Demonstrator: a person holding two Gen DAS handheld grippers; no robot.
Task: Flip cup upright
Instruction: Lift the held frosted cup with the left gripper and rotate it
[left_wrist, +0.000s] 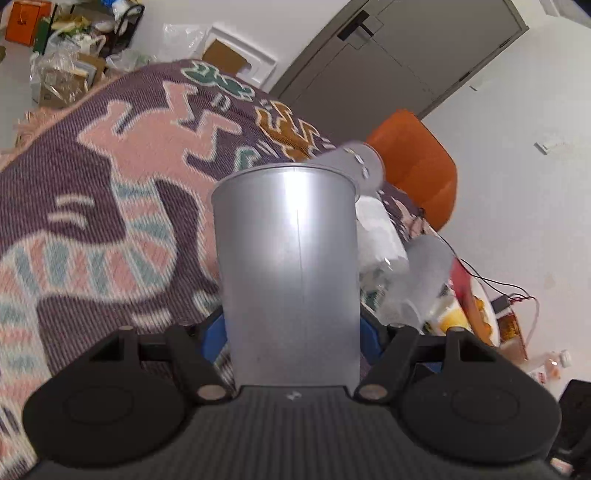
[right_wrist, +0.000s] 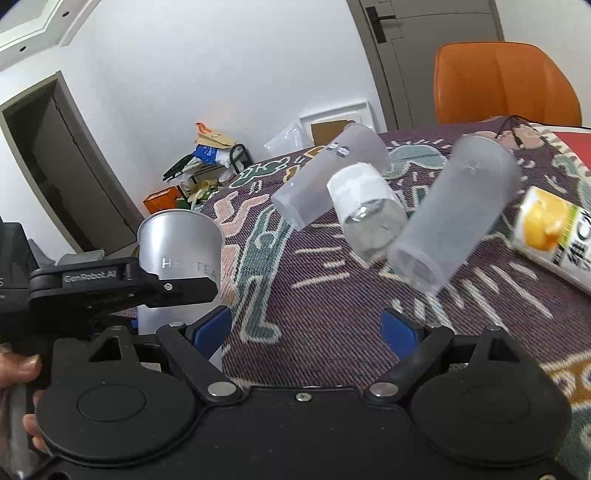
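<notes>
A silver metal cup (left_wrist: 290, 266) stands mouth-up between the blue pads of my left gripper (left_wrist: 291, 334), which is shut on its sides. The right wrist view shows the same cup (right_wrist: 181, 240) at the left, held by the left gripper's black body above the patterned tablecloth (right_wrist: 332, 325). My right gripper (right_wrist: 306, 328) is open and empty, over the cloth. Beyond it, two frosted cups (right_wrist: 328, 177) (right_wrist: 458, 214) and a clear cup with a white band (right_wrist: 364, 210) lie on their sides.
A yellow-and-white drink carton (right_wrist: 554, 236) lies at the right on the table. An orange chair (right_wrist: 506, 85) stands behind the table by a grey door. Clutter of boxes and bags (left_wrist: 70, 48) sits on the floor beyond the far edge.
</notes>
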